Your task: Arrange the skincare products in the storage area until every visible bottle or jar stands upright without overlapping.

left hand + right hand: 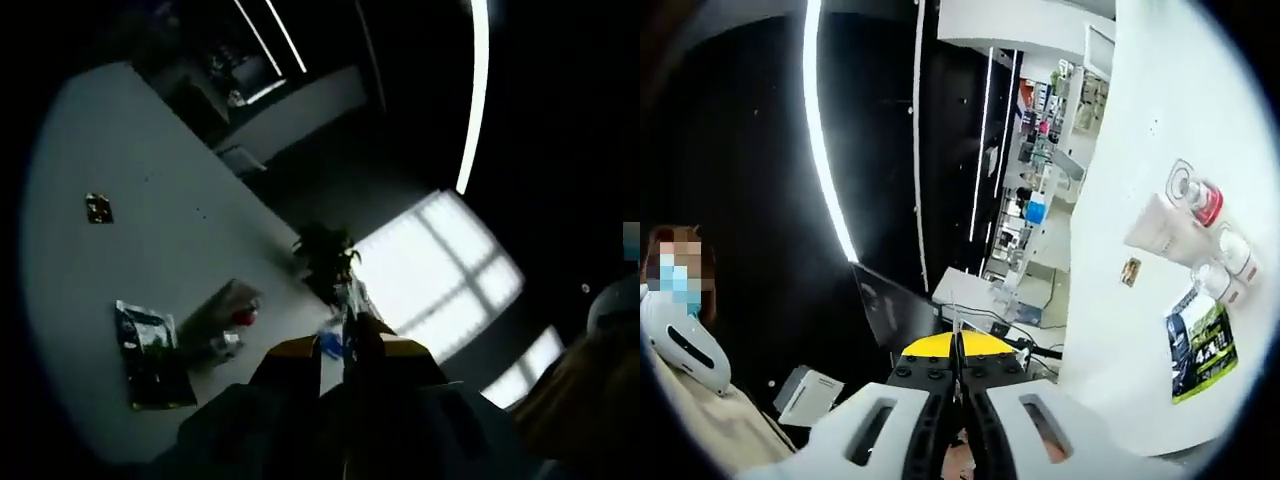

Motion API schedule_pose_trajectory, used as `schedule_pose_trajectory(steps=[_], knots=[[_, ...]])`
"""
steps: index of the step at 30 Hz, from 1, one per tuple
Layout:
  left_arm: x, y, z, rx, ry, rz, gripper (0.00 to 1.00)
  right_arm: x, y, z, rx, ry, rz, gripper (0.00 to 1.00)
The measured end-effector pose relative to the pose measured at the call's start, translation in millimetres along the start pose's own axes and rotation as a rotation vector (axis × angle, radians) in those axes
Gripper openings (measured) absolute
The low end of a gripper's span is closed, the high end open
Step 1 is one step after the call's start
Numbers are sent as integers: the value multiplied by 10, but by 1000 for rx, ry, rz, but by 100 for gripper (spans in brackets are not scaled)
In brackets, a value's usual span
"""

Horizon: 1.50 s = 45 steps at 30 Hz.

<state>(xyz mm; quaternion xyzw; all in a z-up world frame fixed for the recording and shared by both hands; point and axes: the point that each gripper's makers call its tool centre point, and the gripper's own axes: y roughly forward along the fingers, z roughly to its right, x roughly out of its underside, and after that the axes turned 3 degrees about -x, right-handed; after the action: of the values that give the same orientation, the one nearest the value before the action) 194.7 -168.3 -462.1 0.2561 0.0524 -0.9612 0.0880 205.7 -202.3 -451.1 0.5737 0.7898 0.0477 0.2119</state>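
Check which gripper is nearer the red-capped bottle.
Left, probably. In the left gripper view the red-capped bottle sits just left of the left gripper. In the right gripper view it lies far up and right of the right gripper.

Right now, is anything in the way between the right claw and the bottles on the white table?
Nothing visible blocks them. The right claw, its jaws together, points away from the cluster of white bottles and jars on the white table, with open air between.
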Motion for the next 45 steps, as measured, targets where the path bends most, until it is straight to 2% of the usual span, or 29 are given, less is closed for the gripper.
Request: schedule_pose_trajectory(steps=[4, 9, 12, 15, 18, 21, 24, 26, 29, 31, 33, 36, 39, 45], knots=[[-1, -11, -28, -13, -16, 37, 12, 27, 25, 19, -3, 65, 40, 1], [-20, -1, -53, -25, -44, 78, 5, -4, 13, 75, 19, 100, 97, 1], [-19, 11, -68, -33, -62, 92, 0, -14, 12, 98, 37, 92, 109, 1], [-21, 22, -81, -40, -82, 98, 0, -9, 6, 105, 46, 79, 119, 1], [-32, 17, -75, -34, -124, 94, 0, -21, 6, 95, 49, -8, 115, 1], [-38, 2, -65, -28, -144, 85, 0, -4, 6, 106, 60, -90, 65, 3], [-50, -38, -31, -17, -144, 65, 0, -36, -14, 86, 54, -258, -15, 6], [-57, -73, -5, -8, -134, 45, 0, -85, -26, 50, 35, -319, -51, 5], [-67, -121, 30, 6, -120, 24, 0, -101, -29, -28, -13, -351, -152, 4], [-51, -141, 53, 18, -110, 2, 0, -111, -1, -55, -26, -433, -205, 4], [-30, -151, 61, 21, -96, -11, 0, -81, 34, -64, -30, -453, -254, 6], [-20, -168, 61, 20, -90, -13, 0, -36, 93, -84, -40, -452, -280, 3], [-29, -218, 7, 3, -100, 6, 0, 4, 114, -60, -20, -474, -290, 3], [-2, -337, -95, -34, -112, 19, 0, 152, 134, 50, 37, -634, -353, 1]])
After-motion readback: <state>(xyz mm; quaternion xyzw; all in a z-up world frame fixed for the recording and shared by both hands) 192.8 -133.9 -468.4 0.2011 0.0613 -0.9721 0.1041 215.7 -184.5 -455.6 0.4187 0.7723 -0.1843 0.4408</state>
